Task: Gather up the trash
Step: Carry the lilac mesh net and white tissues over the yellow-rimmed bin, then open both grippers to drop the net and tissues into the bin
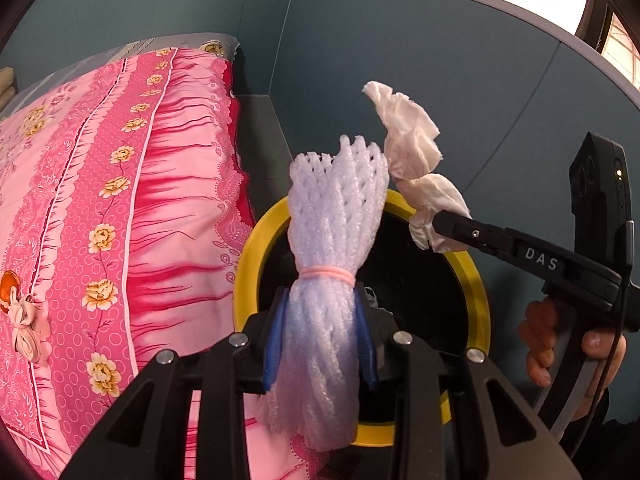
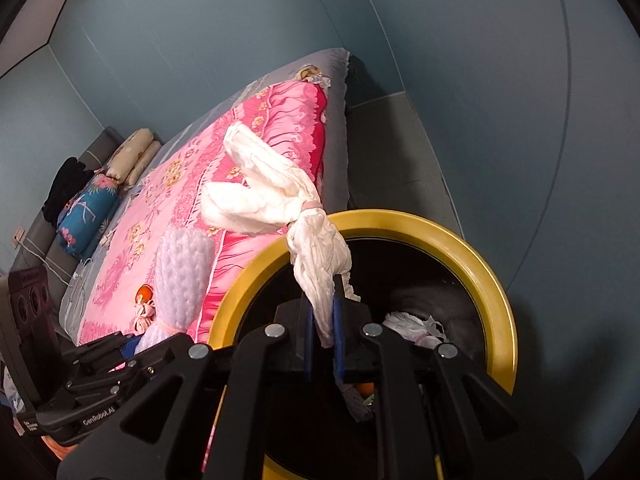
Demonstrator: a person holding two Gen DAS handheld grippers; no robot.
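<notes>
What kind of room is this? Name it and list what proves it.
Most likely a bedroom. A bed with a pink floral quilt fills one side, pillows and a blue bolster are stacked at its head, and plain blue walls close it in. A yellow-rimmed bin stands beside the bed.

Right gripper clamped on white tissue bundle, blue pads pinching lower end. Pink band around bundle's middle; upper lobes splay up-left. Bundle sits over near-left rim of yellow-rimmed bin. Bin interior dark, crumpled white trash inside. Left gripper at lower left, holding white foam net, upright, beside bin's left rim. Behind: bed with pink floral cover, blue patterned pillow at far end, small orange object on cover behind net.
</notes>
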